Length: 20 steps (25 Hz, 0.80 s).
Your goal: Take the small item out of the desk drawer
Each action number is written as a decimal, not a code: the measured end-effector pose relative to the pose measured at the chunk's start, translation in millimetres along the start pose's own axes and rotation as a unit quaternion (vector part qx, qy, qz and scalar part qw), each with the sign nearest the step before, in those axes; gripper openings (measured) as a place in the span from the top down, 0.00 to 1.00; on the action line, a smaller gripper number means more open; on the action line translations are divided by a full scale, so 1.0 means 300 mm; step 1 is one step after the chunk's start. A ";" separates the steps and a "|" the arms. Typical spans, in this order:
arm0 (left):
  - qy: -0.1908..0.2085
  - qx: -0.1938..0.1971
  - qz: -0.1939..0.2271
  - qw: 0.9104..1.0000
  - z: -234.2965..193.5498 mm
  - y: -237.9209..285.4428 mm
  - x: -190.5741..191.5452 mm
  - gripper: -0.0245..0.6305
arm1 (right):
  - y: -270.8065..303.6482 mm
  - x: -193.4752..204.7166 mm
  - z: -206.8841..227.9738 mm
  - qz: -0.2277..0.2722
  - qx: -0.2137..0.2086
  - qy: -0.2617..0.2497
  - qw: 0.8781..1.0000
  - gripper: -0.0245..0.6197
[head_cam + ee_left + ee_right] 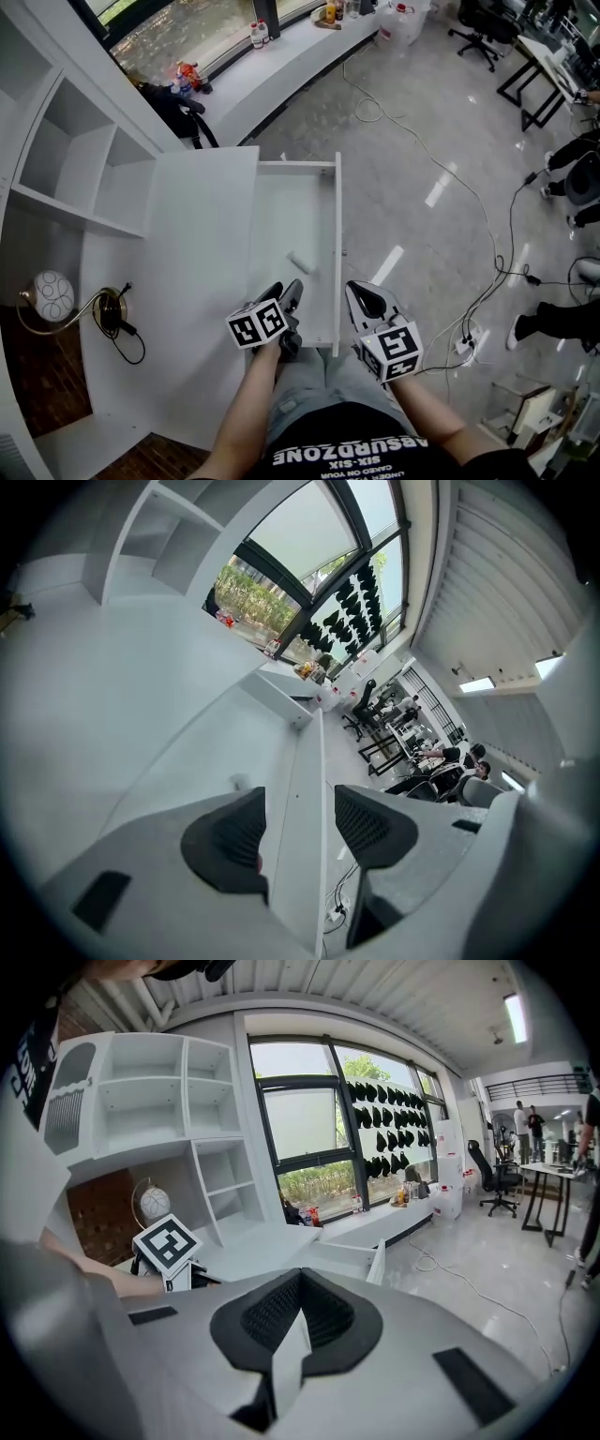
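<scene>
Lying in the open drawer [281,211], the small item [302,262] is too pale to identify. The left gripper [283,292], jaws apart, hides the drawer's near end. The right gripper [361,298], just right, has its jaws together.

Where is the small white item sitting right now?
Head view: the small white cylindrical item lies on the floor of the open white drawer, right of centre, just ahead of the left claw.

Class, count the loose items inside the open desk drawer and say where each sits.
1. The small white item lies on the drawer floor, toward its right side. The left gripper hides the near end, so others may be there.
</scene>
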<state>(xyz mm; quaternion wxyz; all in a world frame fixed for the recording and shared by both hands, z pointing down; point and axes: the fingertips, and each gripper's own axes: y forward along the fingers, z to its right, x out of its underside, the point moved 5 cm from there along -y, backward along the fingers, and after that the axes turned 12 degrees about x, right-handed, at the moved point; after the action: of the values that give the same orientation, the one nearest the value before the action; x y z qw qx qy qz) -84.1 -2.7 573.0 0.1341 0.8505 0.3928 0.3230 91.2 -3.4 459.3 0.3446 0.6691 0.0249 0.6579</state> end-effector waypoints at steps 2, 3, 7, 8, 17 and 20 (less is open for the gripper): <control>-0.015 0.003 -0.005 1.000 -0.020 0.009 0.000 0.63 | 0.014 0.000 -0.003 -0.005 0.001 0.002 1.000 0.96; -0.022 0.005 -0.007 1.000 -0.027 0.013 -0.001 0.63 | 0.020 0.000 -0.004 -0.008 0.002 0.003 1.000 0.96; -0.034 0.011 -0.011 0.999 -0.055 0.045 -0.008 0.63 | 0.046 0.003 -0.009 -0.017 0.004 0.002 1.000 0.96; -0.035 0.012 -0.013 0.999 -0.062 0.055 -0.009 0.63 | 0.053 0.005 -0.012 -0.019 0.005 0.003 1.000 0.96; -0.054 0.019 -0.043 0.997 -0.107 0.157 -0.008 0.63 | 0.116 0.032 0.000 -0.039 0.014 0.009 0.999 0.96; -0.062 0.018 -0.047 0.997 -0.126 0.187 -0.008 0.63 | 0.138 0.041 0.002 -0.044 0.012 0.007 0.999 0.96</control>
<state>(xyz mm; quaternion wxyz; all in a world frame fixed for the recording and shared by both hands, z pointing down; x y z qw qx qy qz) -77.5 -42.3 627.7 0.1579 0.8516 0.4292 0.2560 76.0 -29.3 490.6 0.3648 0.6673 0.0649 0.6461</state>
